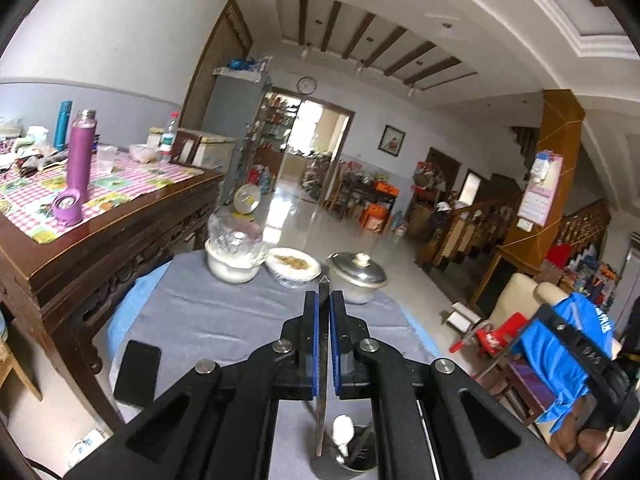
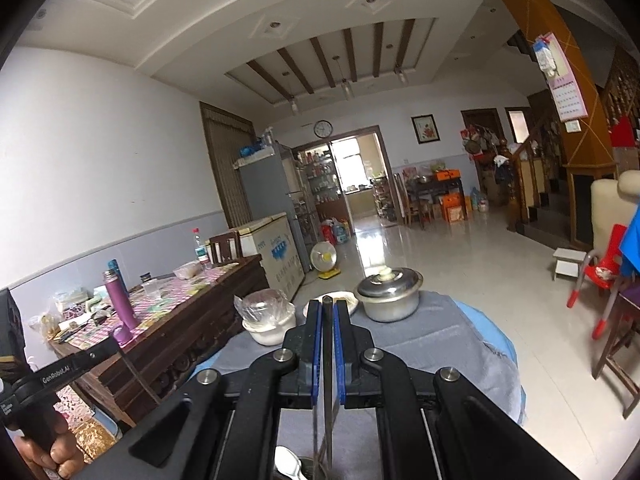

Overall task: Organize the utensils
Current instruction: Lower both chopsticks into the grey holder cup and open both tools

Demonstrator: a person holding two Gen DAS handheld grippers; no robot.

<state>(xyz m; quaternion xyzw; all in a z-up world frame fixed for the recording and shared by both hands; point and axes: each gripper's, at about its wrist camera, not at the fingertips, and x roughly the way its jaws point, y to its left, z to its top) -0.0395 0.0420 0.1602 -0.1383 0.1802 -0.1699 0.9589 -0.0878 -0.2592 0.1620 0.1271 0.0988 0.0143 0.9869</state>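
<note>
Nearest the lens in the left wrist view, the left gripper (image 1: 324,300) has its blue pads pressed onto a slim metal utensil (image 1: 322,360), which runs between the fingers and pokes out past their tips; what kind of utensil it is cannot be told. Below it stands a round metal utensil holder (image 1: 352,456) with a white spoon (image 1: 342,432) inside. In the right wrist view, the right gripper (image 2: 328,308) likewise pinches a thin dark utensil (image 2: 328,360), its end showing above the fingertips, with the white spoon (image 2: 289,463) at the bottom edge.

Both hang over a small table under a grey cloth (image 1: 208,312). At its far edge sit three containers: a white bowl (image 1: 234,268) topped with crumpled clear plastic, a shallow dish (image 1: 294,266) of brownish food under film, and a lidded aluminium pot (image 1: 358,276), contents hidden. A black phone (image 1: 138,372) lies on the cloth near the left edge.

On the wooden side table (image 1: 80,256), a purple flask (image 1: 78,156) stands open, its cap (image 1: 68,208) beside it.

The left gripper's body, seen from the right, reads "GenRobot.AI" (image 2: 56,376).
</note>
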